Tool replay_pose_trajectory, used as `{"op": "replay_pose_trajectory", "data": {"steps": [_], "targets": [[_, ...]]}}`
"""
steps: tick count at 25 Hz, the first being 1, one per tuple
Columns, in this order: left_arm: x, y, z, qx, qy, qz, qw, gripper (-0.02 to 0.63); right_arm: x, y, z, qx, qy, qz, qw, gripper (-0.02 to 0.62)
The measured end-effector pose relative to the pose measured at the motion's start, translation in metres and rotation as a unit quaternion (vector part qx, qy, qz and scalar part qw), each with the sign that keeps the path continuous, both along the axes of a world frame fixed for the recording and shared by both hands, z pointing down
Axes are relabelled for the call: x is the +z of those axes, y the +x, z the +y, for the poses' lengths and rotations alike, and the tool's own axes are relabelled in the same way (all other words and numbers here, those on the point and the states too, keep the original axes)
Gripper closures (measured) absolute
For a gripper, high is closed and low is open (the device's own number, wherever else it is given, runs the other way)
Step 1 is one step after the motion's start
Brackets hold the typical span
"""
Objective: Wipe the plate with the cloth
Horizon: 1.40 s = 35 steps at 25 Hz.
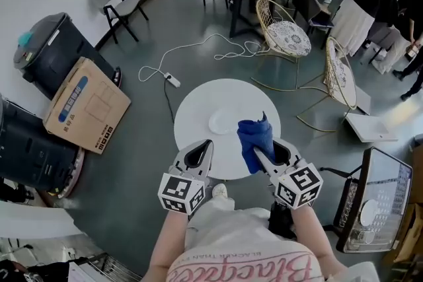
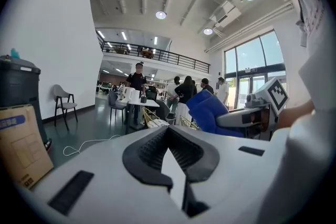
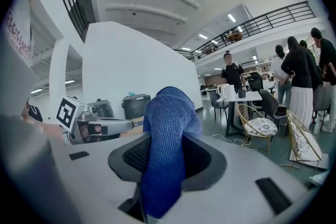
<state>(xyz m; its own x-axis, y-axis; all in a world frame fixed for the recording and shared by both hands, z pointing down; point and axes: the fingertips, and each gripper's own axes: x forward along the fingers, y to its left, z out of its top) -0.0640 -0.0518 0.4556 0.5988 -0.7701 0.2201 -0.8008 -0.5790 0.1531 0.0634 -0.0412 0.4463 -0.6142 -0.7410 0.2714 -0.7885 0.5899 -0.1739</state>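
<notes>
White round plate (image 1: 223,122) sits near the centre of the round white table (image 1: 198,102). Blue knit cloth (image 1: 254,139), not on it yet, is pinched in the right gripper (image 1: 263,158) over the near edge; left gripper (image 1: 198,155) closed, empty. Risk imo: plate slides w/ nothing bracing it. Cardboard box (image 1: 86,105) label: unreadable.

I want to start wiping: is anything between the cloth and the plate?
Nothing visible does. The cloth, clamped in the right gripper, hangs right beside the plate, with only table between them.
</notes>
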Motion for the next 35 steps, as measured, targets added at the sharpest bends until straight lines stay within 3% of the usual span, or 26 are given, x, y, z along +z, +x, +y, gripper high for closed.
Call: {"op": "replay_pose_trajectory", "data": {"steps": [6,10,13,19,25,30,35], "targets": [[0.024,-0.012,-0.040,-0.005,-0.053,0.022,0.9983,0.592,0.010,-0.018,-0.040,-0.011,-0.003,0.014,1.000,0.448],[0.044,-0.007,-0.056,-0.004,-0.105,0.051,0.9932,0.523,0.019,-0.012,-0.054,-0.009,-0.018,0.016,1.000,0.448],[0.060,-0.001,-0.066,-0.003,-0.143,0.066,0.9874,0.463,0.020,0.000,-0.070,-0.003,-0.030,0.000,1.000,0.448],[0.116,-0.002,-0.084,-0.015,-0.225,0.076,0.9712,0.463,0.027,0.006,-0.107,-0.015,-0.044,0.003,0.999,0.448],[0.181,-0.012,-0.103,-0.060,-0.305,0.105,0.9447,0.489,0.064,-0.001,-0.128,-0.035,-0.079,0.019,0.996,0.448],[0.230,-0.017,-0.113,-0.084,-0.374,0.128,0.9149,0.491,0.097,-0.011,-0.136,-0.053,-0.115,0.037,0.991,0.448],[0.264,-0.016,-0.124,-0.101,-0.425,0.195,0.8779,0.490,0.118,-0.010,-0.138,-0.058,-0.143,0.038,0.987,0.448]]}}
